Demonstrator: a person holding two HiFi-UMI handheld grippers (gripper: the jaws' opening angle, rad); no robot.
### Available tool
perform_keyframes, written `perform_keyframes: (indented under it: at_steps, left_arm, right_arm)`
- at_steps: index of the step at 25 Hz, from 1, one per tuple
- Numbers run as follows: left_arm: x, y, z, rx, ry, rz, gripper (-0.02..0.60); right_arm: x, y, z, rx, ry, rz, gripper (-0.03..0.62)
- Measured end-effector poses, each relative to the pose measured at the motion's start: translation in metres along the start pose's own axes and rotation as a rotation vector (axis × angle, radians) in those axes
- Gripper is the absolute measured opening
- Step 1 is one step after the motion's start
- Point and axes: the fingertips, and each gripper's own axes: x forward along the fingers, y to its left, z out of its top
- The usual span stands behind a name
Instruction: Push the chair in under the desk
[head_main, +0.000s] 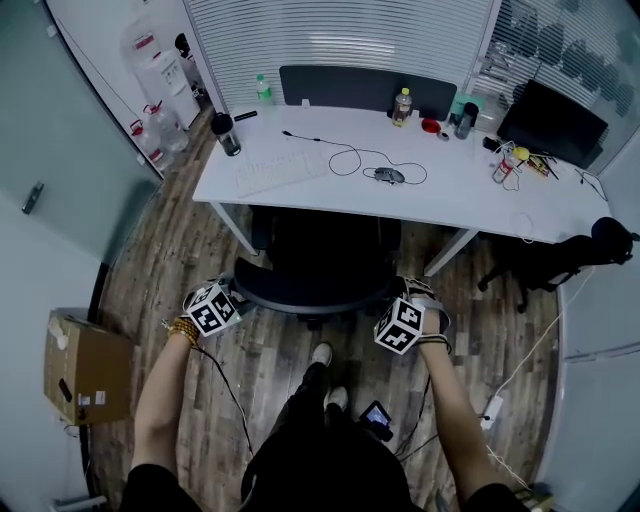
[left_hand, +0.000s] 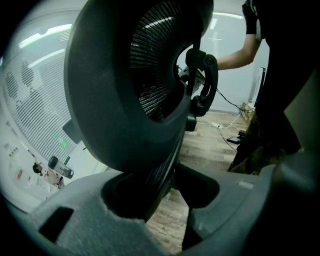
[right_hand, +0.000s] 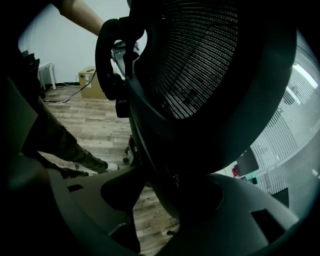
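A black mesh-backed office chair (head_main: 315, 260) stands with its seat partly under the white desk (head_main: 450, 190). My left gripper (head_main: 236, 285) is at the left rim of the backrest and my right gripper (head_main: 406, 292) is at the right rim. In the left gripper view the backrest rim (left_hand: 115, 90) runs down into my left gripper (left_hand: 182, 187); it rests against one jaw and floor shows beside the other. The right gripper view shows the same: the rim (right_hand: 215, 75) sits in my right gripper (right_hand: 150, 192) with a gap on one side. Both stand open around the rim.
On the desk lie a keyboard (head_main: 280, 170), a mouse (head_main: 388, 176), bottles and a dark monitor (head_main: 550, 122). A second black chair (head_main: 545, 262) stands at the right. A cardboard box (head_main: 85, 368) sits at the left, water jugs (head_main: 155, 130) beyond it. Cables and a power strip (head_main: 490, 408) lie on the wooden floor.
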Motion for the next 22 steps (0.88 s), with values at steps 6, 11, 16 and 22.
perform_keyframes:
  at_steps: [6, 11, 16, 22]
  left_arm:
    - [0.003, 0.009, 0.004, 0.008, -0.011, 0.001, 0.196]
    - [0.006, 0.016, 0.002, 0.012, -0.006, 0.000, 0.195]
    - [0.011, 0.027, 0.006, 0.014, -0.010, 0.005, 0.198]
    - [0.017, 0.040, 0.009, 0.017, -0.014, 0.007, 0.199]
  right_arm:
    - [0.005, -0.007, 0.000, 0.009, 0.003, -0.008, 0.216]
    - [0.010, -0.012, 0.001, 0.015, 0.010, -0.014, 0.216]
    - [0.014, -0.022, 0.004, 0.015, 0.015, -0.015, 0.216]
    - [0.020, -0.033, 0.004, 0.027, 0.023, -0.014, 0.216]
